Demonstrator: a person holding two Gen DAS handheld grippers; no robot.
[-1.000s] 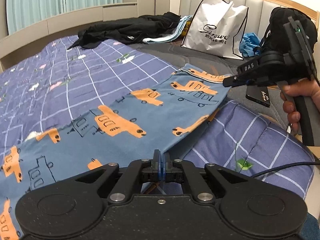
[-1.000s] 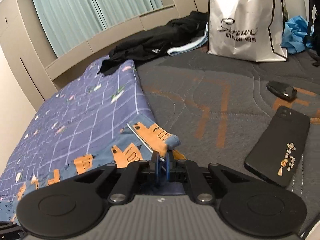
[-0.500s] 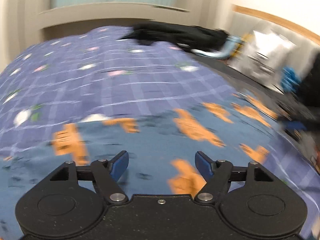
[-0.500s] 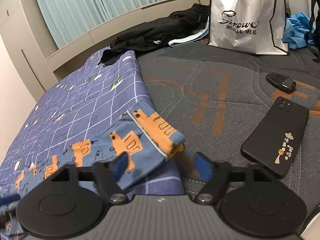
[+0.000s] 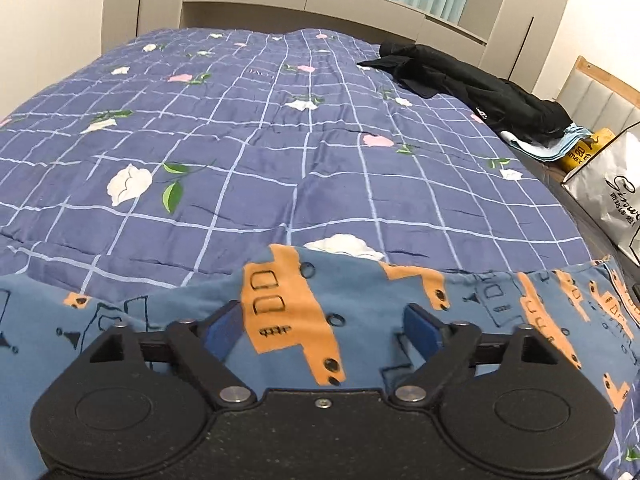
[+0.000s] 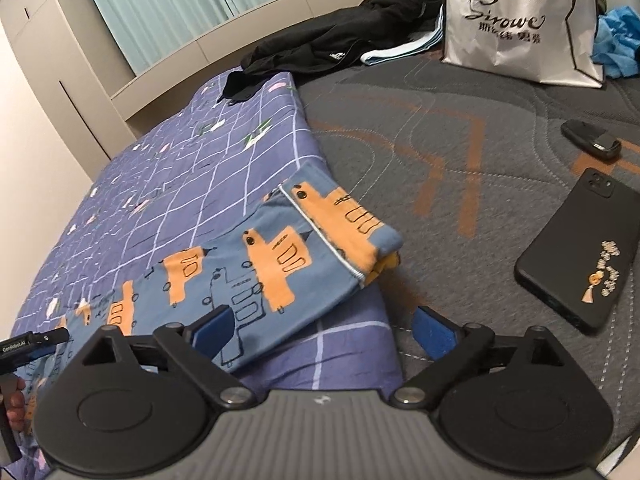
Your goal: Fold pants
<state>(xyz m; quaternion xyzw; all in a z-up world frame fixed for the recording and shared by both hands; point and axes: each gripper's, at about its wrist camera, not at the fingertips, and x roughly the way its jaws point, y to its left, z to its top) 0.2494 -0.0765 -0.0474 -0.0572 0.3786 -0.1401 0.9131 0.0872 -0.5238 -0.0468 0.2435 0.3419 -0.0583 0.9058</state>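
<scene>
The blue pants [image 5: 360,300] with orange truck prints lie flat in a long strip on the purple checked quilt [image 5: 260,152]. My left gripper [image 5: 324,326] is open and empty, just above the middle of the pants. In the right wrist view the pants [image 6: 260,264] end at the quilt's corner, with the cuff end [image 6: 344,224] near the grey mattress. My right gripper [image 6: 324,330] is open and empty, just short of that end. The left gripper [image 6: 32,346] shows at the far left edge there.
A black phone [image 6: 580,248] and a small black device [image 6: 592,140] lie on the grey mattress [image 6: 440,152] to the right. A white shopping bag [image 6: 516,20], black clothes [image 6: 332,48] and blue fabric [image 6: 616,52] sit at the back.
Both grippers were shut on the pants a second ago and have opened and let go. The left gripper has swung left along the pants; the right one has drawn back a little.
</scene>
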